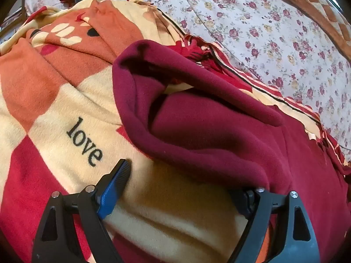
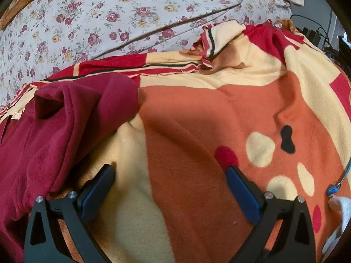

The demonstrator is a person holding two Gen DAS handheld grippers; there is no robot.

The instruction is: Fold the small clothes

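Observation:
A maroon fleece garment (image 1: pixel 208 120) lies crumpled on a red, orange and cream blanket (image 1: pixel 65 100). In the left wrist view my left gripper (image 1: pixel 190 175) is open; its left finger (image 1: pixel 120 175) rests on the blanket and its right finger is hidden under the garment's edge. In the right wrist view the same garment (image 2: pixel 65 127) lies at the left. My right gripper (image 2: pixel 171 175) is open and empty over the blanket (image 2: pixel 197 120), its left fingertip just beside the garment's edge.
A floral bedsheet (image 1: pixel 263 32) (image 2: pixel 109 17) lies beyond the blanket. The blanket's far corner (image 2: pixel 219 35) is folded over. A brown checked cloth (image 1: pixel 318 11) sits at the far right. Cables (image 2: pixel 324 35) hang at the right edge.

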